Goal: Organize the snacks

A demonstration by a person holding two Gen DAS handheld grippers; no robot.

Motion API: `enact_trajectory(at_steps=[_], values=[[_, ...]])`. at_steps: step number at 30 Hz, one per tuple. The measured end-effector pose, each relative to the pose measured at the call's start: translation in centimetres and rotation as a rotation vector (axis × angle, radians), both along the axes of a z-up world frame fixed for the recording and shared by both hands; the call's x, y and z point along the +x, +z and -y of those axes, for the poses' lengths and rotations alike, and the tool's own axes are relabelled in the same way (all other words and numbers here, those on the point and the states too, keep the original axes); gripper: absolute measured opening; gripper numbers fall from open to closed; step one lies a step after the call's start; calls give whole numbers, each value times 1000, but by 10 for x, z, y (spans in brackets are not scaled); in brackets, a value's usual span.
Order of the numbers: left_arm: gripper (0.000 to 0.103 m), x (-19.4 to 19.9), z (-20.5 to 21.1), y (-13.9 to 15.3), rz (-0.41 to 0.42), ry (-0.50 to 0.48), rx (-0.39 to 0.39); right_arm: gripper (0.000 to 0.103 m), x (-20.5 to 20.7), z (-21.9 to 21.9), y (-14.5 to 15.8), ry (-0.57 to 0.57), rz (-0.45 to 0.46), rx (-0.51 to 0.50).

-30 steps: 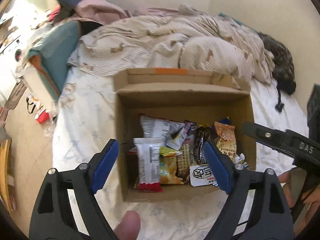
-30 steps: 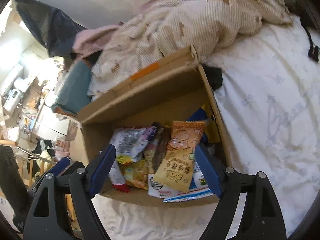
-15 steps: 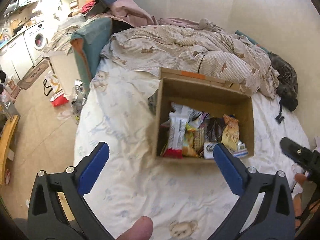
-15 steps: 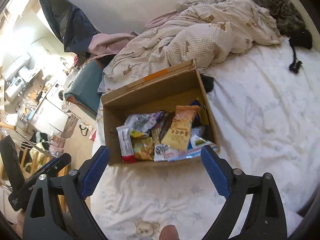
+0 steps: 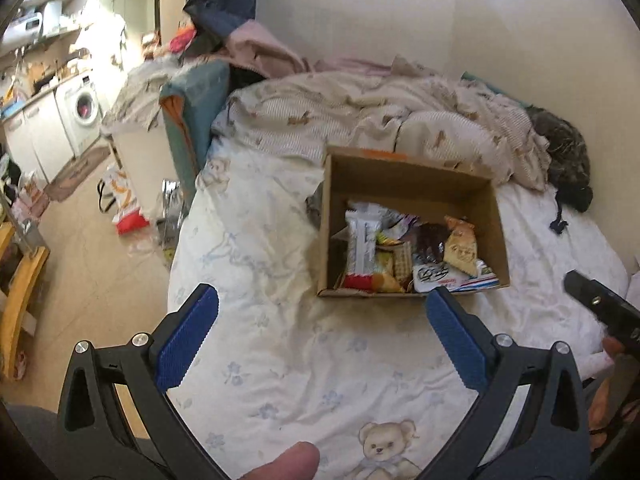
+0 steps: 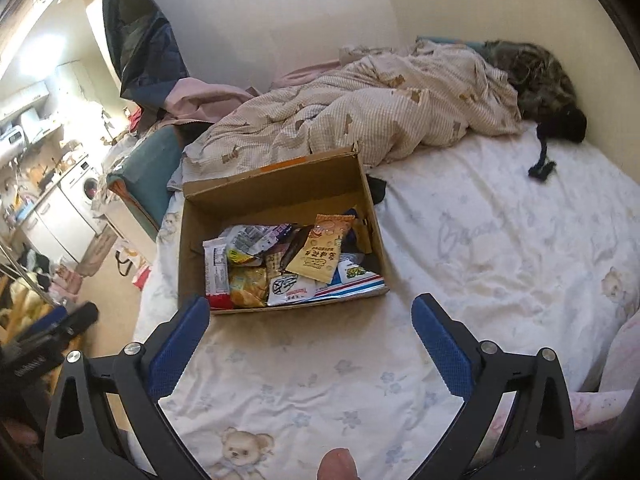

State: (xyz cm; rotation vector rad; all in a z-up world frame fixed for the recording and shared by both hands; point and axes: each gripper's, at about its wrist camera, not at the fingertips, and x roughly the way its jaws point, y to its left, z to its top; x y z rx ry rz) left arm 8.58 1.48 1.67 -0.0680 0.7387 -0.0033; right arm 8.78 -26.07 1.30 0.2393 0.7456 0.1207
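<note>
Snacks [image 6: 280, 264] lie heaped in the box [image 5: 412, 184], both grippers [image 5: 320, 312] [image 6: 310, 320] spread empty before it; a careless grab could snag several.

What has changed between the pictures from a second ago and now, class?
Both grippers drew back from the brown cardboard box of snack packets, so it looks smaller and farther. The left gripper and right gripper stayed open and empty. The box and snacks kept their places on the white floral bedsheet.
</note>
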Motion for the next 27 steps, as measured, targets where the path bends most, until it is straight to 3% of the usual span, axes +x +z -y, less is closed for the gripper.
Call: enact_trajectory(at_steps=[4, 8, 15, 27], values=[[103, -1, 10, 3, 58, -14, 48, 103, -2, -3, -3, -19, 30, -46], [103, 6, 15, -2, 65, -3, 80, 103, 3, -8, -3, -16, 50, -56], [103, 16, 13, -13, -4, -9, 24, 103, 8, -15, -8, -7, 40, -70], [103, 13, 13, -11, 8, -9, 12, 103, 6, -20, -8, -1, 41, -90]])
